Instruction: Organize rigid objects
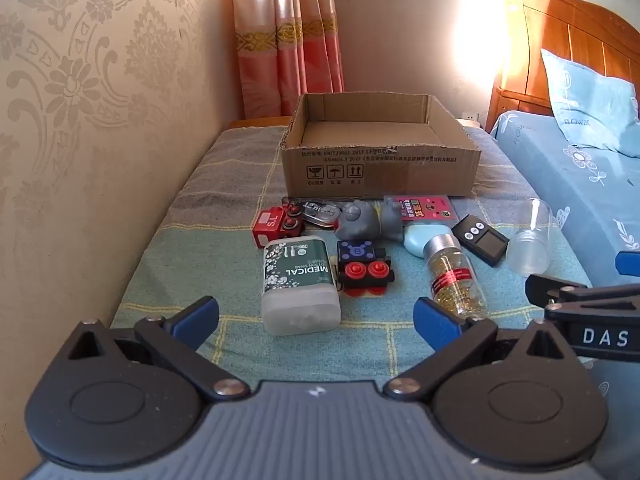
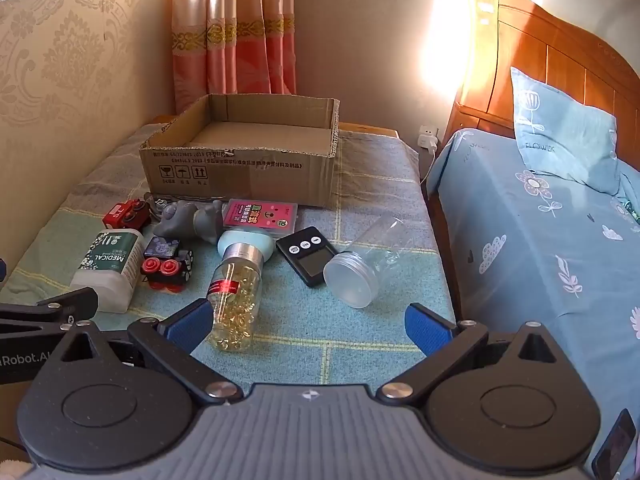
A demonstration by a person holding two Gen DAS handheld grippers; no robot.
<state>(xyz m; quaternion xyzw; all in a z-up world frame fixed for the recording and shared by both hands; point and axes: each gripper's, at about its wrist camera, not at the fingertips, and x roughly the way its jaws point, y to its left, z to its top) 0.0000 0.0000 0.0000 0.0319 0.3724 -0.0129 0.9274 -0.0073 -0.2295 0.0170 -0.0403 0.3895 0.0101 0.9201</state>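
An open cardboard box (image 1: 380, 168) (image 2: 240, 176) stands at the back of a blanket-covered table. In front of it lie a cotton swab box (image 1: 298, 284) (image 2: 110, 264), a red toy car (image 1: 276, 226) (image 2: 126, 214), a dark toy car with red wheels (image 1: 362, 266) (image 2: 168, 264), a grey figure (image 1: 360, 222) (image 2: 192, 220), a pink card box (image 1: 426, 208) (image 2: 260, 212), a capsule bottle (image 1: 452, 276) (image 2: 236, 296), a black pocket scale (image 1: 482, 240) (image 2: 308, 256) and a clear jar (image 1: 530, 242) (image 2: 356, 272). My left gripper (image 1: 316, 320) is open near the swab box. My right gripper (image 2: 308, 326) is open beside the capsule bottle.
A patterned wall (image 1: 72, 120) runs along the left. A bed with a blue sheet (image 2: 540, 240), a pillow (image 2: 564, 136) and a wooden headboard (image 2: 540, 52) stands on the right. Pink curtains (image 1: 288, 40) hang behind the box. A wall socket (image 2: 428, 138) sits between table and bed.
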